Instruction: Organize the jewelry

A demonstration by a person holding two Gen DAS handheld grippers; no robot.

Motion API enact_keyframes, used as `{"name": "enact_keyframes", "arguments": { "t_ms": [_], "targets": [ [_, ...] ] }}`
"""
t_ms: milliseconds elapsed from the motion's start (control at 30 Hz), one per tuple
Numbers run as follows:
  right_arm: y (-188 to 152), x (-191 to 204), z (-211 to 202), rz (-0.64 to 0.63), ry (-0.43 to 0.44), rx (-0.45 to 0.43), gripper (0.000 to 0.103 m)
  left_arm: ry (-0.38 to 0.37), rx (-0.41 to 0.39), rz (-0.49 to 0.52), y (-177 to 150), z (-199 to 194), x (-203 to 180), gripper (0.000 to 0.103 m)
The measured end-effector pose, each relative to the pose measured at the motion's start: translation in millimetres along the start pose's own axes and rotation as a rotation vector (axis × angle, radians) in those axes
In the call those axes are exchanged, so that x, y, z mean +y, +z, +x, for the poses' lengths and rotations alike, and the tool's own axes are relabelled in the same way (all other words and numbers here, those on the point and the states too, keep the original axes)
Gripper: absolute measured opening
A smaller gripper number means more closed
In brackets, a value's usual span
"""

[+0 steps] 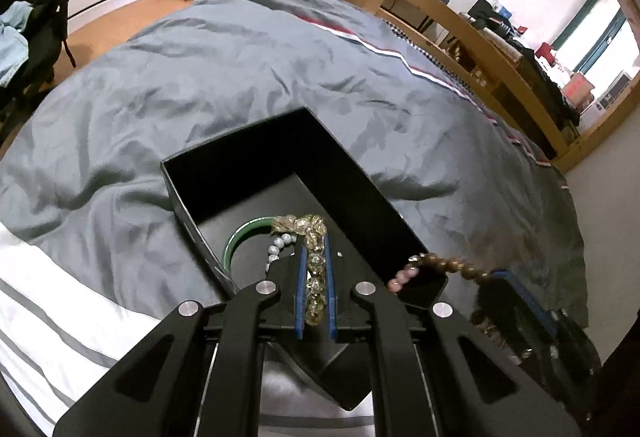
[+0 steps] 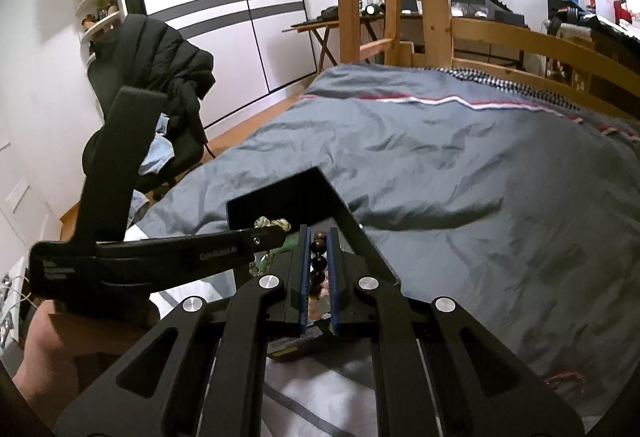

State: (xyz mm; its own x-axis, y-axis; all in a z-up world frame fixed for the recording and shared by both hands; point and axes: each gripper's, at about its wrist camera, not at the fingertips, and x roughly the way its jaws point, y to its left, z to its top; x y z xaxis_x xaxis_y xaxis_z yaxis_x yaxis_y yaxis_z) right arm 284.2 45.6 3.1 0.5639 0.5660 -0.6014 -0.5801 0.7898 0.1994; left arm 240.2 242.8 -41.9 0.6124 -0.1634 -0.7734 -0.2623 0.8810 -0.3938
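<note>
An open black box [image 1: 248,173] lies on the grey duvet. My left gripper [image 1: 315,241] is shut on a yellow crystal bead bracelet [image 1: 314,289], held over the box's inside. A green bangle [image 1: 240,237] and a silver bead bracelet [image 1: 278,245] rest in the box beneath it. My right gripper [image 2: 319,233] is shut on a brown wooden bead bracelet [image 2: 319,261] above the box [image 2: 280,201]. In the left wrist view that brown bracelet [image 1: 444,263] shows blurred at the right with the right gripper [image 1: 516,293]. The left gripper [image 2: 272,235] reaches in from the left of the right wrist view.
The grey duvet [image 1: 240,69] with a red and white stripe covers the bed. A wooden bed frame [image 1: 480,45] runs along the far side. A chair with a dark jacket [image 2: 160,53] stands left of the bed. A hand [image 2: 60,341] holds the left gripper's handle.
</note>
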Motion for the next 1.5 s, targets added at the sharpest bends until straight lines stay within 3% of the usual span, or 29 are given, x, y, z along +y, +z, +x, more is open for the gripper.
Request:
{"name": "enact_keyframes", "arguments": {
  "t_ms": [200, 267, 333, 433, 467, 533, 567, 600, 833, 900, 967, 1167, 1500],
  "targets": [
    [-8.0, -3.6, 9.5, 0.018, 0.017, 0.035, 0.009, 0.029, 0.019, -0.035, -1.8, 4.4, 6.3, 0.009],
    [-9.9, -6.3, 10.8, 0.030, 0.017, 0.044, 0.010, 0.038, 0.001, -0.043, -2.4, -0.1, 7.3, 0.019],
    [-10.7, -9.6, 9.5, 0.042, 0.017, 0.043, 0.010, 0.049, -0.034, -0.052, -2.0, -7.5, 8.0, 0.046],
    [-10.0, -17.2, 0.4, 0.054, 0.000, 0.024, 0.012, 0.063, -0.091, -0.058, -0.3, -19.8, 7.2, 0.059],
    [-9.8, -22.4, -5.4, 0.063, -0.009, 0.015, 0.018, 0.059, -0.112, -0.058, -0.1, -24.1, 5.7, 0.061],
    [-9.7, -33.4, -16.3, 0.077, -0.023, -0.003, 0.039, 0.049, -0.136, -0.044, -0.1, -29.6, -0.2, 0.066],
    [-10.4, -38.0, -21.5, 0.082, -0.030, -0.012, 0.061, 0.042, -0.142, -0.033, -0.3, -30.6, -4.4, 0.066],
    [-11.9, -44.9, -30.2, 0.091, -0.047, -0.033, 0.070, 0.032, -0.147, -0.018, -0.7, -31.8, -9.4, 0.067],
    [-21.7, -87.5, -77.6, 0.111, -0.146, -0.064, 0.070, -0.016, -0.209, 0.138, -10.7, -42.7, -58.2, 0.080],
    [-24.7, -99.0, -90.9, 0.120, -0.170, -0.072, 0.076, -0.024, -0.220, 0.189, -15.1, -44.0, -73.2, 0.085],
    [-27.9, -110.3, -103.6, 0.132, -0.189, -0.082, 0.082, -0.031, -0.226, 0.240, -20.6, -44.5, -89.1, 0.085],
    [-39.8, -133.0, -135.9, 0.137, -0.249, -0.091, 0.083, -0.076, -0.202, 0.351, -39.9, -38.6, -130.2, 0.087],
    [-73.6, -168.0, -157.5, 0.173, -0.285, -0.066, 0.083, -0.220, -0.072, 0.333, -69.5, -5.1, -165.6, 0.087]
  ]
}}
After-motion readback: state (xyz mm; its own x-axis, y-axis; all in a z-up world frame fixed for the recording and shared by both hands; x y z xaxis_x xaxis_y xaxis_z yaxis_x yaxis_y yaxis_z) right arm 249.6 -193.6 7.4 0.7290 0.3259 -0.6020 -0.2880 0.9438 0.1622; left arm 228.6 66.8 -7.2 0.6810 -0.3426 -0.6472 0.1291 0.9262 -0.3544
